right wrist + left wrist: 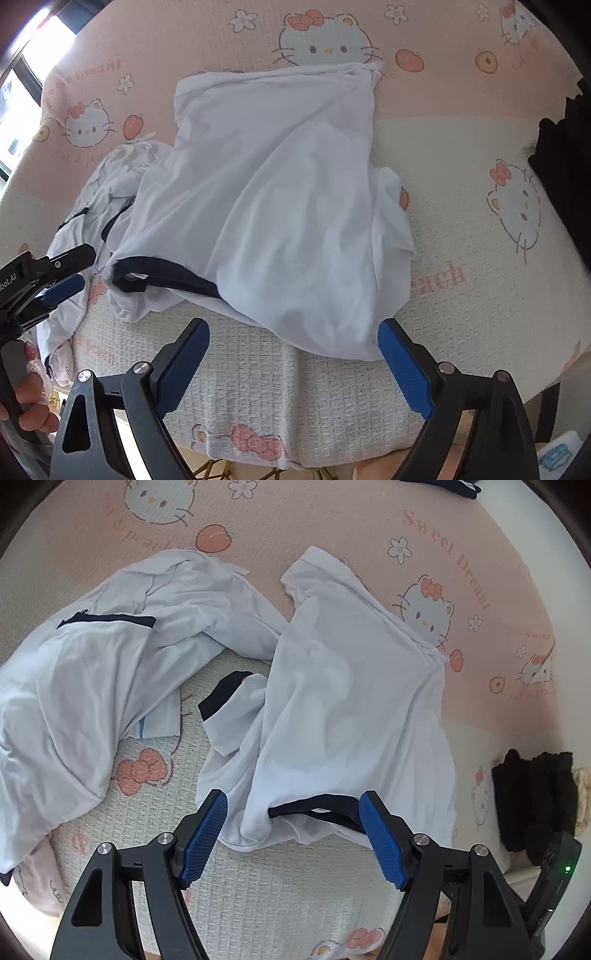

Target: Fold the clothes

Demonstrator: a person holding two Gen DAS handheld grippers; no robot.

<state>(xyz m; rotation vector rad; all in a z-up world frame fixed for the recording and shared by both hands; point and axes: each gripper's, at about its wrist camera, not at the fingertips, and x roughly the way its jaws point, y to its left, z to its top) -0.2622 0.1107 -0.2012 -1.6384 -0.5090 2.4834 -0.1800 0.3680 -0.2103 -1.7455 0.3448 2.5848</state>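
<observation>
Folding is hardly begun: the white shirt (280, 206) lies rumpled just ahead of the left gripper (293, 834) and right gripper (293, 363), both released, holding nothing

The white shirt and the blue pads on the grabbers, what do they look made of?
White shirt: thin, soft knit, probably cotton or a blend; it drapes in loose wrinkles, matte. Blue pads: likely rubber or moulded plastic, with a fine ribbed, matte surface.
</observation>
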